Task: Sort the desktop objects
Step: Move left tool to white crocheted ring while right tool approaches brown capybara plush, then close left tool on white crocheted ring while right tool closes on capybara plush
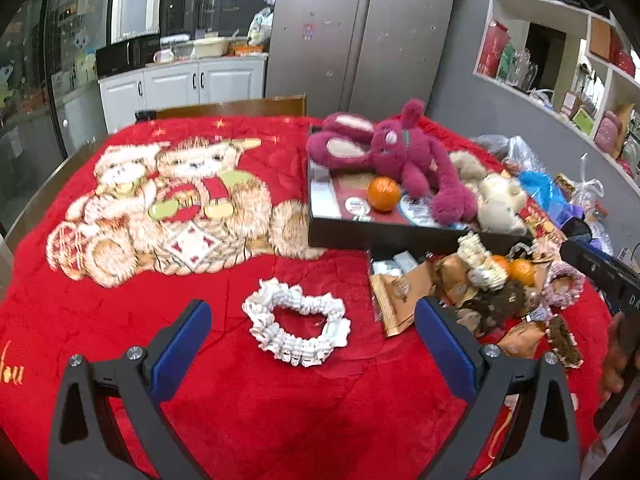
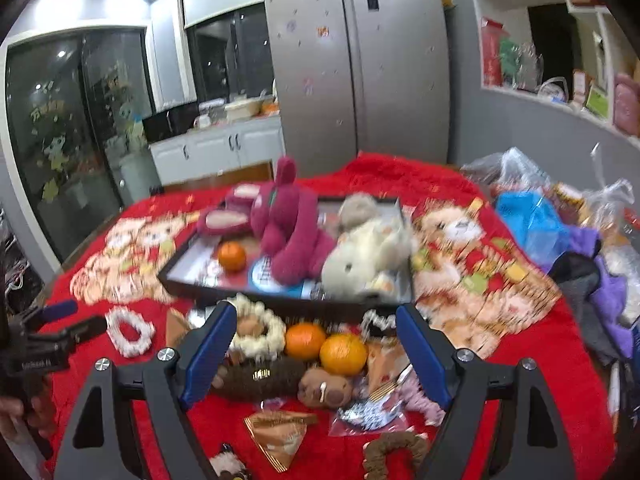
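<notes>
A white frilly scrunchie (image 1: pixel 298 330) lies on the red blanket between the fingers of my open left gripper (image 1: pixel 312 330); it also shows in the right wrist view (image 2: pixel 130 333). My right gripper (image 2: pixel 316 340) is open over a pile with two oranges (image 2: pixel 326 346), a cream scrunchie (image 2: pixel 256 330), a brown plush (image 2: pixel 326 386) and snack packets (image 2: pixel 280 438). A dark tray (image 1: pixel 400 236) holds a magenta plush rabbit (image 1: pixel 400 148), an orange (image 1: pixel 383 194) and a cream plush (image 1: pixel 500 204).
Plastic bags and clothes (image 2: pixel 560 232) crowd the table's right side. A brown scrunchie (image 2: pixel 396 450) lies at the front. The left gripper (image 2: pixel 56 332) shows at the left of the right wrist view. A fridge (image 1: pixel 360 32) stands behind the table.
</notes>
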Available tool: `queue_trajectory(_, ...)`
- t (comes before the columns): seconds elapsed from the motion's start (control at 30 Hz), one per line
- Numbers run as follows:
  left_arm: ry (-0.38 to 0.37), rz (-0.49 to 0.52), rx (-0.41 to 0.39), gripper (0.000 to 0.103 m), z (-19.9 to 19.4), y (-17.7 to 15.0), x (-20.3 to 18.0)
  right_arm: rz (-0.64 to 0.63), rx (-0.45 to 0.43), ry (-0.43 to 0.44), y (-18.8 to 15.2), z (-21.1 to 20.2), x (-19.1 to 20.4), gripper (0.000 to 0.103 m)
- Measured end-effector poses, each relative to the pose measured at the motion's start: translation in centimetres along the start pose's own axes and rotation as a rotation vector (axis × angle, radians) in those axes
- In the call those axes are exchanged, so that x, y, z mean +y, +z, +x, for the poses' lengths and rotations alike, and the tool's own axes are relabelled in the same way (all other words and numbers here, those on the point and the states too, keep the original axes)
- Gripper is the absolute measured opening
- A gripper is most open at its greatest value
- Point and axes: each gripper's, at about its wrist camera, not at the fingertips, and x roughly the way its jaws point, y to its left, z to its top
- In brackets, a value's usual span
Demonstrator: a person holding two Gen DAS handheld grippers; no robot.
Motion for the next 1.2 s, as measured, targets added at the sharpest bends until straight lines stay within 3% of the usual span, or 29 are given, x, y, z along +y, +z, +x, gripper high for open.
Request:
queue_trajectory(0.17,0.056,0.014,0.045,0.102,1.9,-0.6,0.5,0.029,0.079,0.01,-1.7,2.2,-0.9,0.084)
queue_trajectory(0.57,0.107,0.011,0.147,0.102,5.4,-1.8,1.9,0.027,0.22,0.005,-4.4,5.3,-1.8,0.084)
queue_trajectory(1.0,0.116,0.036,0.157,0.102,6.4,-1.8,1.4,0.002,0.219,0.01,-4.7,6.0,-1.5,0.084)
queue_trajectory(1.03,0.116,0.038,0.156,0.1,6.3,-1.8,1.3,-0.005,0.218,0.002,-4.7,6.1,-1.4,0.084)
queue_trajectory(1.07,0.115,0.041,0.152,0.095,6.3,-1.9,1.3,-0.011,0.214,0.001,-4.7,6.1,-1.3,0.075)
queue_trajectory(1.1,0.116,0.047,0.144,0.091,6.1,-1.9,1.2,-0.019,0.207,0.013,-4.7,6.0,-1.1,0.056)
queue_trajectory(1.13,0.119,0.055,0.134,0.082,5.9,-1.9,1.0,-0.025,0.203,0.021,-4.8,5.9,-1.0,0.049)
queue_trajectory(1.17,0.123,0.062,0.125,0.068,5.7,-2.0,0.9,-0.031,0.206,0.02,-4.8,5.9,-0.9,0.049)
queue_trajectory(1.2,0.122,0.069,0.115,0.062,5.5,-2.0,0.7,-0.037,0.206,0.015,-4.8,5.9,-0.8,0.049)
